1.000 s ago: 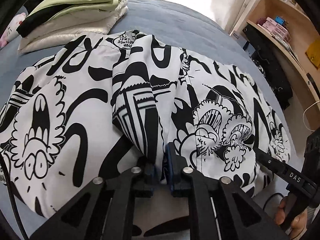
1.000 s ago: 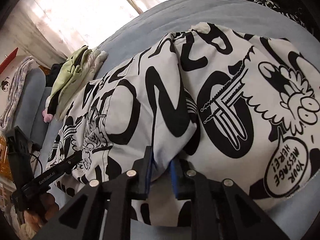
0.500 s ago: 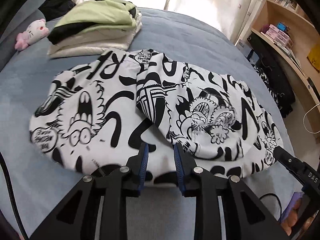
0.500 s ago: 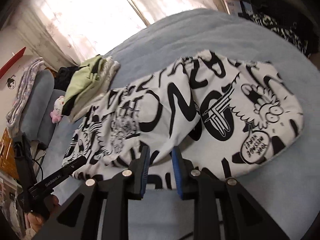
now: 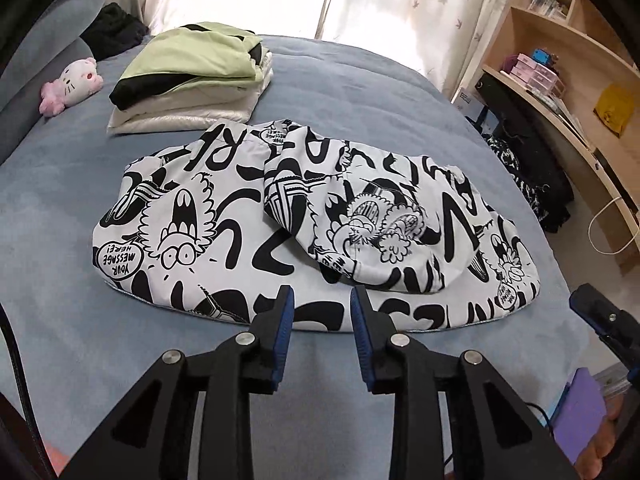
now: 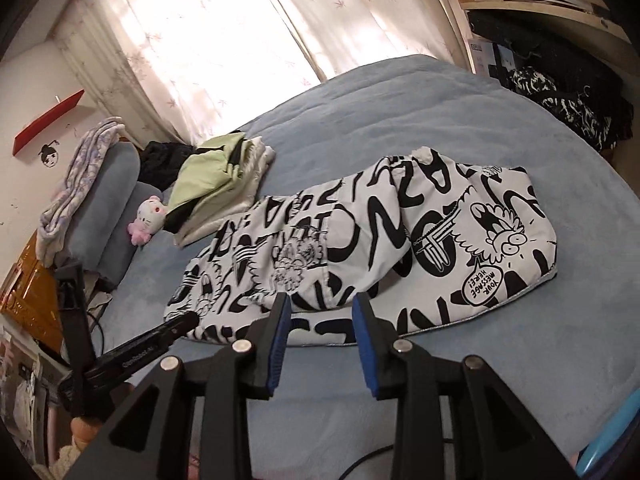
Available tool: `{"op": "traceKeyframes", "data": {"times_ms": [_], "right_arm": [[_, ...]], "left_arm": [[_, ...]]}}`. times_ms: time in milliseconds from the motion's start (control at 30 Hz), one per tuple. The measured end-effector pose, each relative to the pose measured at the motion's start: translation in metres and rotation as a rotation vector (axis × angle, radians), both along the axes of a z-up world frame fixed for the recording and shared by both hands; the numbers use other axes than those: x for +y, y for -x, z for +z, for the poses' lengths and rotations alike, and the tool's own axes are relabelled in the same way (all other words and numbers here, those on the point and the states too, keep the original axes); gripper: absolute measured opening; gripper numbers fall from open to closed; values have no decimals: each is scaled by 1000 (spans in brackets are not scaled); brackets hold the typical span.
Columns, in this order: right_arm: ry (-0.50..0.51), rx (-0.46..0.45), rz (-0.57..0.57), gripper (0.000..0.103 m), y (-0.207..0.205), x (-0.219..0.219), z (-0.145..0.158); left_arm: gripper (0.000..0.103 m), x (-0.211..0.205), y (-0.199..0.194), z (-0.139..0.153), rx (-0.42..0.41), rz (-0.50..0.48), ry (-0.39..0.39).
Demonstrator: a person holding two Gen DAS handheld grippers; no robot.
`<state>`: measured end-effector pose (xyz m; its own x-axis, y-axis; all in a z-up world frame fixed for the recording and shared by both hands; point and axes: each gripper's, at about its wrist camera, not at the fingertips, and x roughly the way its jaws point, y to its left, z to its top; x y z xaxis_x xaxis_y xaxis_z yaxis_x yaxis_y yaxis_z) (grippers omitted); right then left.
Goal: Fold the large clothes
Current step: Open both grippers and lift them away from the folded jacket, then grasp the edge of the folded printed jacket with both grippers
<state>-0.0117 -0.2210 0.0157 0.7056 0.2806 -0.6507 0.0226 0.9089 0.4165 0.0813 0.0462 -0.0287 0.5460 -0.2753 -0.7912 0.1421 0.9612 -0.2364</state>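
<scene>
left gripper [image 5: 322, 300] hangs above the near hem of the black-and-white cartoon-print garment [image 5: 224, 216], jaws spread with nothing between them; they have just been opening, and a second ago they were pinching a fold of this cloth. left of the garment on the blue bed [image 5: 360, 88] lies a pink plush toy [image 5: 70, 84], then a stack of folded clothes [image 5: 188, 80] with a pale green piece on top, touching the garment's far edge. the garment itself lies across the middle of the bed, both sleeves drawn in over the body, the right one bunched in a rounded lump. right gripper [image 6: 322, 314] sits over the same near hem further along, jaws likewise parted and empty, also just opened after a pinch.

the sleeve fold looks finished and both grippers have let go. the next move, as i judge it, calls for taking two corners of one end and carrying them over to the other to halve the length. the bunched sleeve could slide out unless it is flattened first.
</scene>
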Motion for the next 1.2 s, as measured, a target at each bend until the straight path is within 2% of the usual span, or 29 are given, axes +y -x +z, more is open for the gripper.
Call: {"op": "traceKeyframes", "data": {"times_ms": [133,300,367,433,633,900,1033,1200], "right_arm": [[-40,-5,67,32,9,6,18],[-68,-68,147,33,22,15,42],[-75,-79,166,42,22,20,46],[-77,-80,172,43,20,23,45],[-37,-19,125,43,-6,26,9],[51,14,77,43,-48,26,-40],[72,20,70,43,-78,28,-55],[120,-24,73,40,-127,39,-60]], "left_arm": [[31,-2,4,5,-9,-7,4],[34,-4,5,6,-20,-10,2],[35,-5,5,5,-20,-6,-2],[36,-6,3,3,-17,-3,-5],[37,-3,-11,-17,20,12,-19],[37,-9,-47,-50,51,17,-65],[37,-18,-77,-53,16,10,-86],[37,-38,-127,-49,-68,12,-123]]}}
